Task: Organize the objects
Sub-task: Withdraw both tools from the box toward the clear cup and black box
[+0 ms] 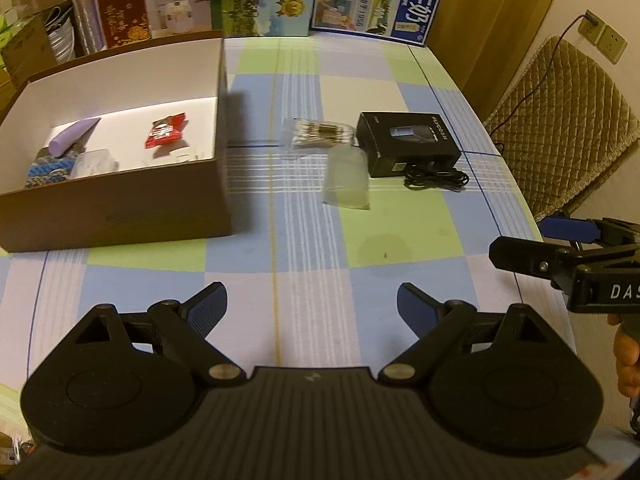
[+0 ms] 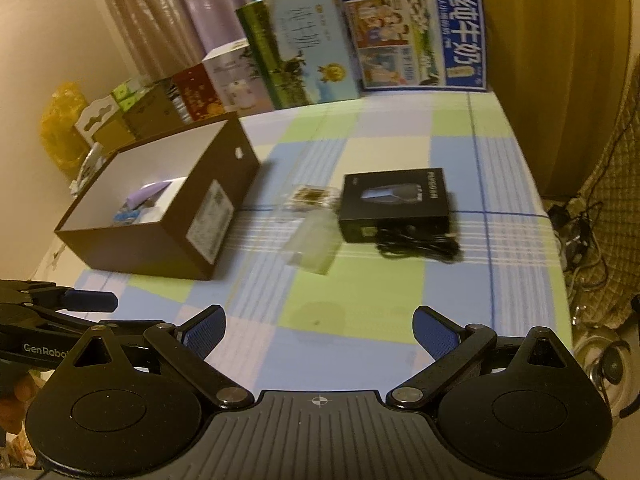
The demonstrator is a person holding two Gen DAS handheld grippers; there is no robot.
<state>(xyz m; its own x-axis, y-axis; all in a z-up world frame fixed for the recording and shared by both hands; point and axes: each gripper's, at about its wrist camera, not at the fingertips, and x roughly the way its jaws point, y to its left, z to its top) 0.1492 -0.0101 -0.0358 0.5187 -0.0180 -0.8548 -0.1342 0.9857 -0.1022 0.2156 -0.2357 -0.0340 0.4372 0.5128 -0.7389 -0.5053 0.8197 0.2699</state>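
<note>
Both grippers empty, left gripper [image 1: 312,304] and right gripper [image 2: 320,328] spread wide; take black box [image 2: 394,204] squarely, clear of its cable [image 2: 420,246], probably loose

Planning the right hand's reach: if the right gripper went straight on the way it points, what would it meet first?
Probably bare tablecloth. The right gripper is open and empty, pointing down at the table; the clear plastic bag lies farther along that line, though depth is unclear.

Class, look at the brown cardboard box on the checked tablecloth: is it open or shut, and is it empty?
Open and not empty: the brown cardboard box has no lid on, and a purple tube and red snack packet lie inside.
</note>
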